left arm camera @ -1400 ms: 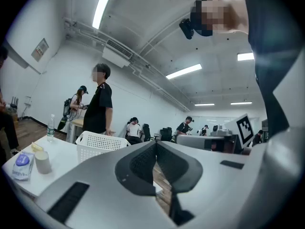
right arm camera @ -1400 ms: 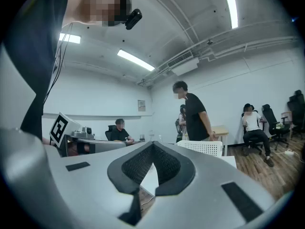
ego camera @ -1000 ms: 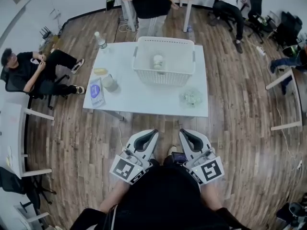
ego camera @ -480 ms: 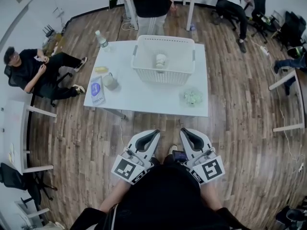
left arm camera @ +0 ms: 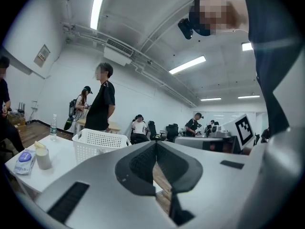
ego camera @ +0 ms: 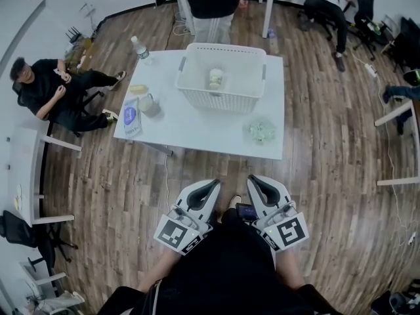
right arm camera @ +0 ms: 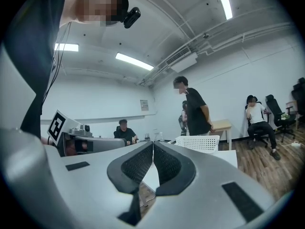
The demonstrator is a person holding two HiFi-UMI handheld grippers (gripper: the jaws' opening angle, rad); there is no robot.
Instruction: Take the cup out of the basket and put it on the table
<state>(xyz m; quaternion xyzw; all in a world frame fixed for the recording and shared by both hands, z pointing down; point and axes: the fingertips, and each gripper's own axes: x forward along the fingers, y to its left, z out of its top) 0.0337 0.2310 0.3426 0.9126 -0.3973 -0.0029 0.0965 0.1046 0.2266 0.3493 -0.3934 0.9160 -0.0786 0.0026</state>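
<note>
A white lattice basket (ego camera: 221, 77) stands at the far side of the white table (ego camera: 197, 133). Inside it a pale cup (ego camera: 215, 78) stands upright. My left gripper (ego camera: 214, 183) and right gripper (ego camera: 251, 178) are held close to my body, well short of the table's near edge, side by side and pointing at the table. Both are shut with nothing between their jaws. From the left gripper (left arm camera: 155, 144), its view shows the basket (left arm camera: 100, 144) ahead to the left. In the right gripper view the basket (right arm camera: 198, 143) stands just past the right gripper (right arm camera: 153, 144); the cup is hidden in both.
On the table's left part lie a water bottle (ego camera: 138, 49), a yellow item (ego camera: 138, 89), a jar (ego camera: 149, 105) and a blue packet (ego camera: 130, 118). A greenish crumpled item (ego camera: 261, 130) lies at front right. One person (ego camera: 213, 5) stands behind the table, another (ego camera: 46, 87) sits at left.
The head view has shifted a little, so the table and basket sit slightly higher in it. Both grippers stay shut and in the same place by my body.
</note>
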